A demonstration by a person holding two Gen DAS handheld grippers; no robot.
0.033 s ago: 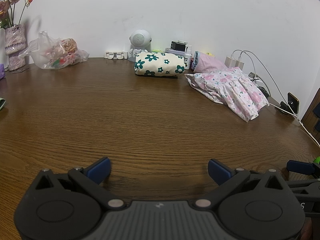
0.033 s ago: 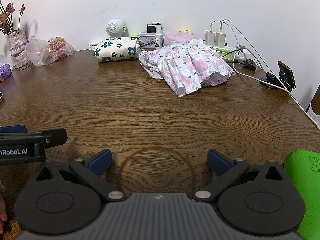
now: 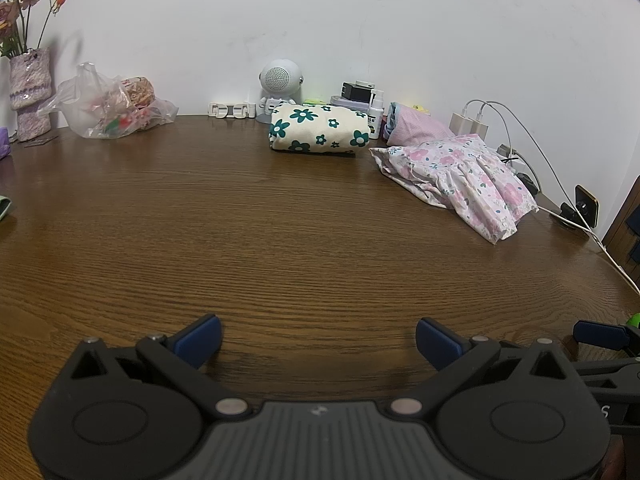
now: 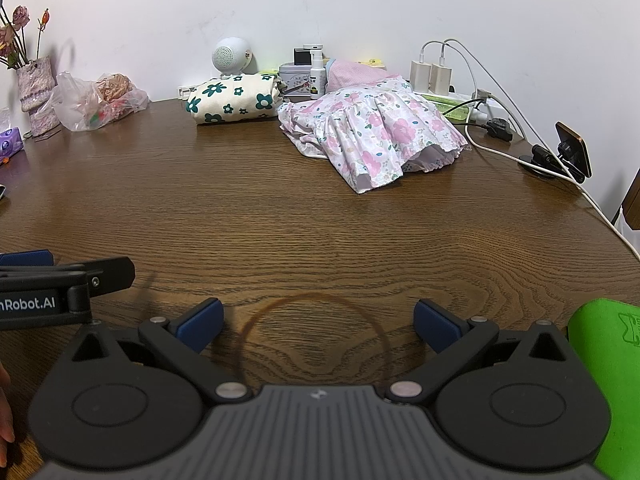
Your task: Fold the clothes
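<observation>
Item 1, left gripper (image 3: 318, 334): jaws spread to their widest, nothing between them, poised over bare wood near the front edge of the desk (image 3: 280, 240).

Item 2, right gripper (image 4: 318, 326): jaws likewise fully spread and empty, just beside the left one, over a faint ring mark (image 4: 316, 332) in the wood near the front edge.

Item 3, pink floral dress (image 4: 376, 132): loose and rumpled, toward the back right corner of the desk, its hem pointing to the front. Judged to be the garment in hand; not yet touched.

Item 4, green-flowered cloth (image 4: 234, 98): already a neat folded bundle at the back edge, just left of the dress. Judged done.

Item 5, charger cables (image 4: 500, 152): trailing along the right edge, close behind the dress.

Handling note: the step appears to be reaching for the dress. Advice: bring both grippers across to it, pinch 1 layer of hem or shoulder at 2 well-separated points, and drag it to the clear middle of the desk before spreading flat. Thin fabric may bunch, so close on an edge, not a heap. Keep clear of the cables and the small bottle (image 4: 317, 76) behind.
</observation>
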